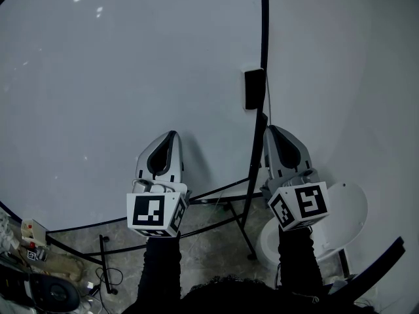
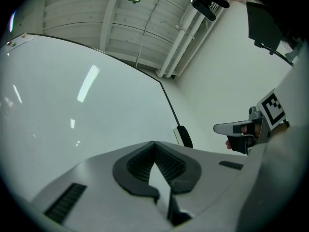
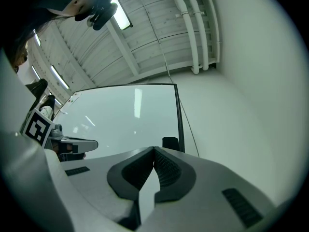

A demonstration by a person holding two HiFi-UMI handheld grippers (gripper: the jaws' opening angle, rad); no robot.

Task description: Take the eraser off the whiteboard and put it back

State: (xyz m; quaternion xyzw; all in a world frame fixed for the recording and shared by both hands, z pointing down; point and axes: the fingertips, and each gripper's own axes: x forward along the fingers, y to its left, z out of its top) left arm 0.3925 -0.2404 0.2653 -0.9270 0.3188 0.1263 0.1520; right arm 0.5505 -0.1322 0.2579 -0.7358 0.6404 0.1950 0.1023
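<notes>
The whiteboard (image 1: 131, 77) fills most of the head view, a blank pale surface with a thin black frame down its right edge. To the right of it is a plain white wall (image 1: 347, 70). Below the board, the black bars of its stand (image 1: 222, 208) cross over a mottled grey floor (image 1: 209, 250). At the lower right stands a white rounded object (image 1: 340, 214), perhaps a stool or a lidded bin; the view is too poor to tell which.

The left gripper (image 1: 171, 136) is held up in front of the lower part of the board. In the left gripper view its jaws meet at the tips with nothing between them. The right gripper (image 1: 270, 129) is raised beside it, close to the board's right frame. Its jaws are likewise pressed together and empty.

The black eraser (image 1: 254, 89) sits upright on the whiteboard, right against the right-hand frame. It is a little above the right gripper's tips and apart from them.
</notes>
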